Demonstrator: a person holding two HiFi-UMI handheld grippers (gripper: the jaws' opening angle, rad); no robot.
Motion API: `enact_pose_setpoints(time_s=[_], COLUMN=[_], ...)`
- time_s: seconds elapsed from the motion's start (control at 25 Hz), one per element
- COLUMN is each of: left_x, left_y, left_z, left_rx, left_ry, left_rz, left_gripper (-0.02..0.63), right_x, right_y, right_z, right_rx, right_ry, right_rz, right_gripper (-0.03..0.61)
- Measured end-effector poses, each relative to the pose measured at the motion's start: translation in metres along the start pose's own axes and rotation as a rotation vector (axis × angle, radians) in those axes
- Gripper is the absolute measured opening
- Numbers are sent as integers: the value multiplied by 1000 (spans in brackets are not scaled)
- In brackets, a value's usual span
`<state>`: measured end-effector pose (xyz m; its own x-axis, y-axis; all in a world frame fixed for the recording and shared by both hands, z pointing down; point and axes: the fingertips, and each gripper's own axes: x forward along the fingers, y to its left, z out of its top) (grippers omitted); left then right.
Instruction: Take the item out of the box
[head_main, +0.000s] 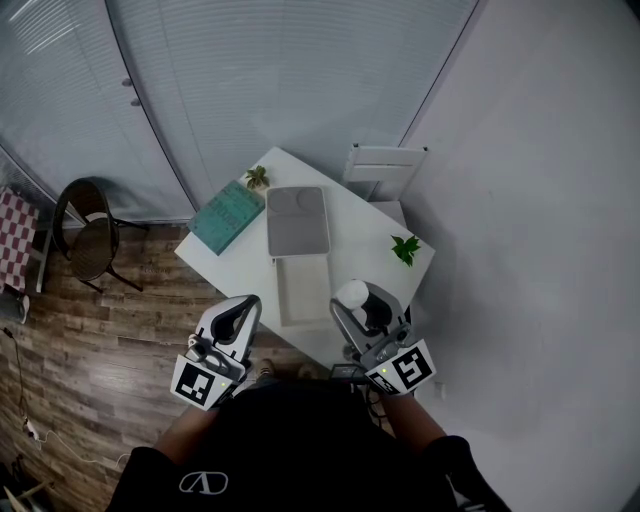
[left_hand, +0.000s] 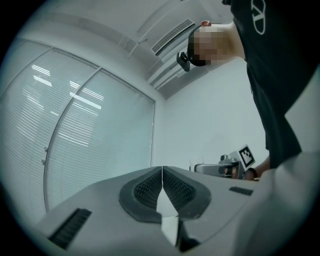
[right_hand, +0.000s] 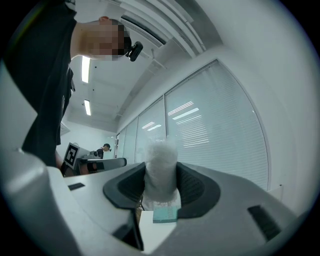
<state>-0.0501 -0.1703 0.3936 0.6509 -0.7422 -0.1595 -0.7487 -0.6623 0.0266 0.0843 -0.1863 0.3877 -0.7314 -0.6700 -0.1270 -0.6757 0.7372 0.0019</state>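
Worktop (head_main: 365, 225) holds:
- one open box (head_main: 303, 292)
- one grey lid (head_main: 298, 221)
- one teal book (head_main: 228, 215)
- two plants (well apart): far plant (head_main: 258, 178), right plant (head_main: 406, 247)

Right gripper (right_hand: 161, 187) clamps one white item (right_hand: 161, 160). Left gripper (left_hand: 162, 180) is closed and empty.

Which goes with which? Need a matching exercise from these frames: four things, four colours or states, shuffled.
Things:
1. left claw
2. right claw
3. book
4. lid

Colour or state:
A. grey, flat on the table
B. shut, nothing in it
C. teal
D. shut on a white item

Pairs: 1-B, 2-D, 3-C, 4-A
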Motion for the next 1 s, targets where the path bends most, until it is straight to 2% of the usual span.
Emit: enact_pose_setpoints(time_s=[0.28, 1.0], left_x=[3, 9], left_y=[-3, -12], left_z=[-2, -3], left_rx=[-4, -10], left_ry=[3, 6], left_rz=[-5, -30], left_gripper=[6, 6], right_x=[0, -9], right_y=[1, -7], right_z=[-3, -1], right_rx=[-41, -27], right_ry=[14, 9], right_rz=[-5, -32], right_gripper=[173, 173])
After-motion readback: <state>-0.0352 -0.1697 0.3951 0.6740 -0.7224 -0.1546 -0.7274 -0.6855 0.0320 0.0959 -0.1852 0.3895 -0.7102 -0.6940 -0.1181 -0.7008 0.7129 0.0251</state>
